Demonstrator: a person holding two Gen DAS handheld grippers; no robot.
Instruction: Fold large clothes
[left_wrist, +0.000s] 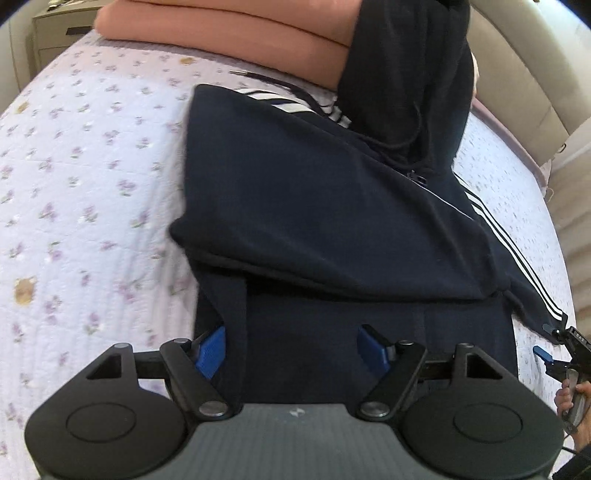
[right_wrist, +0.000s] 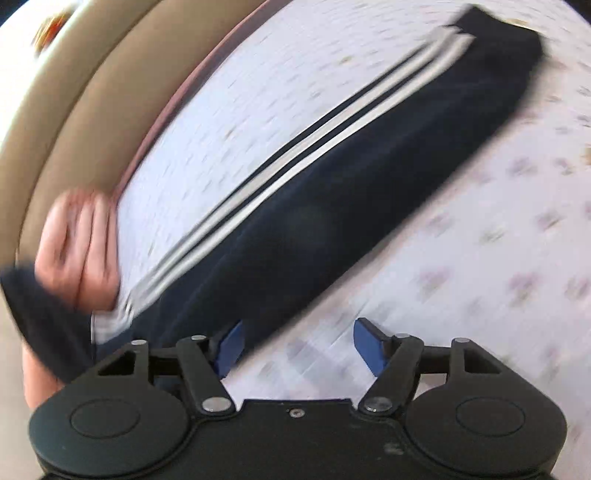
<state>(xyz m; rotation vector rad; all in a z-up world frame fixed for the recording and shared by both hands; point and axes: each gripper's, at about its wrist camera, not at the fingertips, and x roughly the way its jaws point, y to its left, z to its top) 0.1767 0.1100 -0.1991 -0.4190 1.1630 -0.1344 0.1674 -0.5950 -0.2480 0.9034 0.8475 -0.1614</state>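
Navy fleece forms the hooded jacket (left_wrist: 303, 206), which is spread on the bed (left_wrist: 92, 177) over a quilted coverlet printed with small lilac flowers. The body of the jacket is seen folded over on itself, its lower panel running down between the blue fingers (left_wrist: 212, 349) of the left gripper (left_wrist: 293, 350). These fingers are held wide apart; the left one lies at the fabric's edge, but nothing is pinched between them. The hood (left_wrist: 406, 74) is raised at the far end, with a drawcord and zip pull visible below it. A sleeve (left_wrist: 517, 258) bearing three white stripes extends to the right, its cuff lying just beside the right gripper (left_wrist: 554, 350), which is gripped by a hand (left_wrist: 570, 402). A folded salmon blanket (left_wrist: 221, 29) is stacked behind the jacket, and a padded beige headboard (left_wrist: 517, 74) is seen at the far right.

In the right wrist view, heavily blurred, the striped sleeve (right_wrist: 332, 177) is seen lying diagonally across the coverlet. The right gripper (right_wrist: 299, 347) is spread open, its left finger touching or overlapping the sleeve's edge; which cannot be told. A hand (right_wrist: 79, 251) appears at the left, beside the headboard (right_wrist: 74, 110).
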